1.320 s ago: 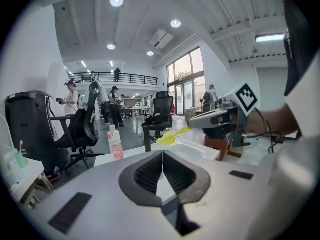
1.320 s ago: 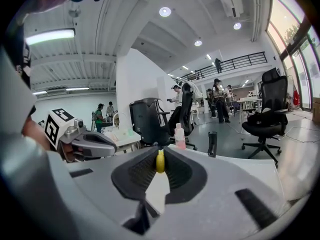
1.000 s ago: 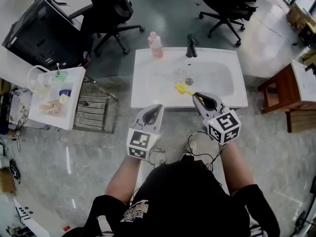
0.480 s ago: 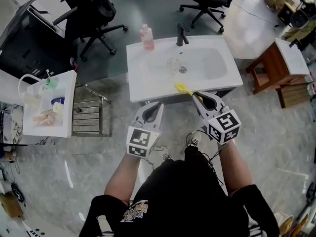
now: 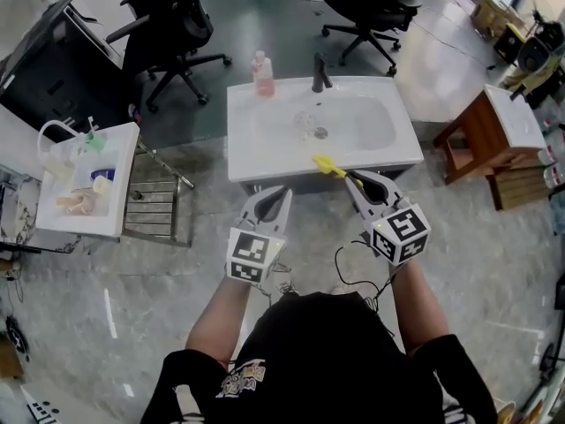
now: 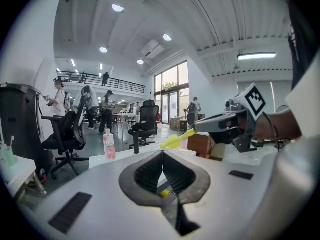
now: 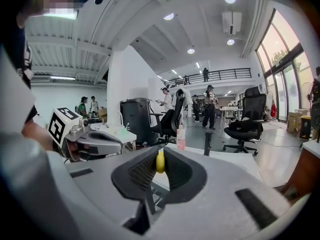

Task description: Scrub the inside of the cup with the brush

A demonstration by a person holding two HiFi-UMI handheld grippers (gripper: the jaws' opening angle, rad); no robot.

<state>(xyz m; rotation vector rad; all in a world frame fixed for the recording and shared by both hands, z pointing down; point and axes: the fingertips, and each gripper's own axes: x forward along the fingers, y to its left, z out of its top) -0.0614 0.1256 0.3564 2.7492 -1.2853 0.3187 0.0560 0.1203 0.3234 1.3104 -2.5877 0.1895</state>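
Right tongs (image 5: 350,175) around yellow brush (image 5: 325,162)

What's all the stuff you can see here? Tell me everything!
sink: one, white, in front of the person
tap: one, black, back rim of the sink
bottle: one, pink, back rim, left of the tap
cup: one, clear, inside the sink
brush: one, yellow, in the right gripper
office chairs: two, black, behind the sink
side table: one, white, far left, small items on it
wooden stand: one, brown, right of the sink
left gripper: one, grey, shut, empty
right gripper: one, grey, shut on the brush
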